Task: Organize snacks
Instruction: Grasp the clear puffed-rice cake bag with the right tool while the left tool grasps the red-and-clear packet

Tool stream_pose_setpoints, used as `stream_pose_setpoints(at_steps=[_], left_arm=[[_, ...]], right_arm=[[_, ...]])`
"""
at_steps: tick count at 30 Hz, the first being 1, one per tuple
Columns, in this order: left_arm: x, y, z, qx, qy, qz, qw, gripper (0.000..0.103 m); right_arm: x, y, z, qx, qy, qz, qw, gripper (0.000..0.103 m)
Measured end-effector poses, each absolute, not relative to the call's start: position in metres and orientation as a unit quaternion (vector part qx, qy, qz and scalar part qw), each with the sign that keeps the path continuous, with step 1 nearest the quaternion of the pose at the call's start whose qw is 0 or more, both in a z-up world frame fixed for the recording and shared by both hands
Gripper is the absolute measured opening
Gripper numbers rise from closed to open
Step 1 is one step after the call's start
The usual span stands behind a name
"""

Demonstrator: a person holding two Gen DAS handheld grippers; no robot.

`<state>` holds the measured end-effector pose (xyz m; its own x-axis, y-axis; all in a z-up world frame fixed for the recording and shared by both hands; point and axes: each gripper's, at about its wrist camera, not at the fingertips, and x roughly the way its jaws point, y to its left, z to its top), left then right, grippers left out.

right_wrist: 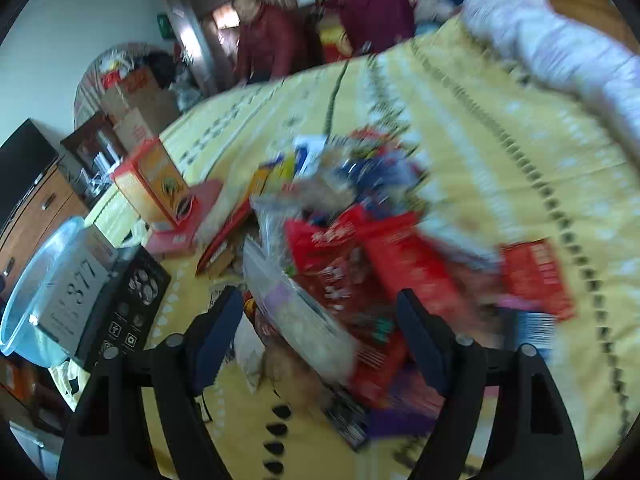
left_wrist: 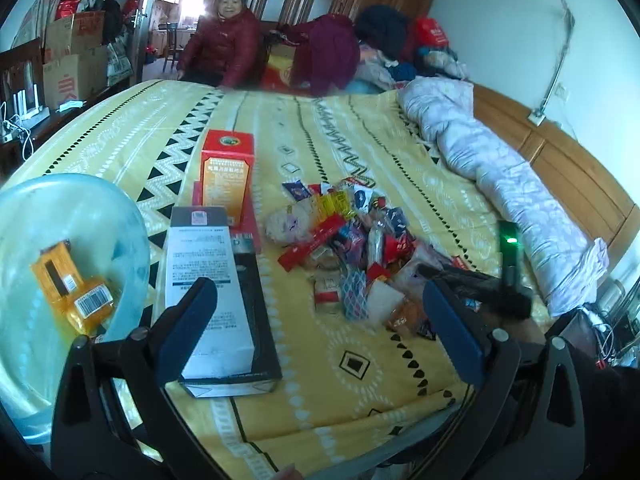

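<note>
Jaws of the left gripper (left_wrist: 324,320) stand wide apart with nothing between them, above the bed (left_wrist: 400,384). Jaws of the right gripper (right_wrist: 320,338) stand partly open over the snack pile (right_wrist: 344,248); wrappers show between the fingers, but blur hides whether the pads touch any, and no grip can be confirmed.

Counts: one snack pile, ahead of the left jaws and slightly right; one pale blue basin (left_wrist: 132,240) left of them, holding two orange packets (left_wrist: 72,284); two long boxes, one black-and-white box (left_wrist: 212,292) just behind the left finger and one upright orange-red box (left_wrist: 228,172) beyond it on a flat red box (left_wrist: 250,220). Two people in dark red jackets (left_wrist: 224,40) are beyond the far edge of the bed.

The individual snacks cannot be counted. The right wrist view is heavily smeared. The basin is cut off at the frame edge.

Legible writing: "1877" on the long box in the right wrist view; box print is otherwise too small.
</note>
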<state>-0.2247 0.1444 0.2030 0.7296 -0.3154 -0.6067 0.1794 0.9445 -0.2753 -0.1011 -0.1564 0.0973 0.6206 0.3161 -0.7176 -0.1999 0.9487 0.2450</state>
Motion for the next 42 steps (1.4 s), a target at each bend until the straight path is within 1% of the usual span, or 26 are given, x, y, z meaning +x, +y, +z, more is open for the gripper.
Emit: stream_pose_setpoints(at_steps=[3,4,6,8,11,12,14,16,17,19,21,22,27,28,30,37,39,41,42], left_arm=[[-0.226,0.147,0.203,-0.107,0.346,-0.124,0.924,0.103],[-0.227,0.148,0.202,-0.110,0.347,-0.122,0.923,0.103],[-0.224,0.146,0.203,-0.114,0.348,-0.121,0.922,0.103],[-0.222,0.144,0.201,-0.112,0.347,-0.121,0.923,0.103],[-0.222,0.142,0.199,-0.111,0.345,-0.127,0.923,0.103],[-0.221,0.141,0.198,-0.111,0.347,-0.129,0.922,0.103],[-0.220,0.144,0.196,-0.116,0.352,-0.132,0.919,0.103],[-0.220,0.148,0.195,-0.124,0.353,-0.133,0.918,0.103],[-0.221,0.151,0.195,-0.129,0.353,-0.130,0.918,0.103],[-0.223,0.158,0.196,-0.137,0.349,-0.124,0.919,0.103],[-0.223,0.163,0.195,-0.144,0.348,-0.117,0.919,0.103],[-0.222,0.165,0.194,-0.147,0.350,-0.116,0.918,0.103],[-0.218,0.162,0.189,-0.153,0.359,-0.121,0.913,0.103],[-0.218,0.161,0.190,-0.152,0.358,-0.122,0.913,0.103],[-0.218,0.159,0.191,-0.151,0.356,-0.126,0.914,0.103],[-0.220,0.159,0.188,-0.159,0.356,-0.131,0.912,0.103],[-0.222,0.157,0.187,-0.157,0.357,-0.132,0.911,0.103],[-0.224,0.156,0.185,-0.152,0.359,-0.132,0.911,0.103],[-0.225,0.156,0.185,-0.151,0.360,-0.131,0.911,0.103]], right_arm=[[-0.112,-0.099,0.078,0.008,0.435,0.224,0.872,0.080],[-0.127,-0.078,0.074,-0.023,0.439,0.264,0.858,0.079],[-0.157,-0.057,0.067,-0.038,0.446,0.319,0.835,0.078],[-0.188,-0.064,0.066,-0.021,0.447,0.321,0.835,0.081],[-0.208,-0.090,0.063,0.003,0.456,0.296,0.839,0.087],[-0.213,-0.097,0.062,0.001,0.460,0.292,0.838,0.087],[-0.220,-0.102,0.066,-0.040,0.465,0.293,0.835,0.087],[-0.211,-0.098,0.066,-0.103,0.468,0.309,0.822,0.087],[-0.205,-0.098,0.065,-0.112,0.472,0.318,0.815,0.087],[-0.184,-0.094,0.063,-0.115,0.497,0.329,0.795,0.087],[-0.166,-0.084,0.064,-0.101,0.505,0.331,0.790,0.087],[-0.158,-0.077,0.066,-0.088,0.510,0.334,0.788,0.089],[-0.135,-0.038,0.052,-0.064,0.537,0.296,0.787,0.090],[-0.134,-0.031,0.046,-0.068,0.544,0.286,0.786,0.090],[-0.132,-0.017,0.036,-0.085,0.550,0.272,0.785,0.094],[-0.136,0.011,0.025,-0.144,0.533,0.254,0.794,0.094],[-0.138,0.012,0.021,-0.147,0.527,0.256,0.797,0.093],[-0.143,0.008,0.024,-0.142,0.518,0.265,0.801,0.083],[-0.147,0.006,0.026,-0.140,0.515,0.269,0.802,0.083]])
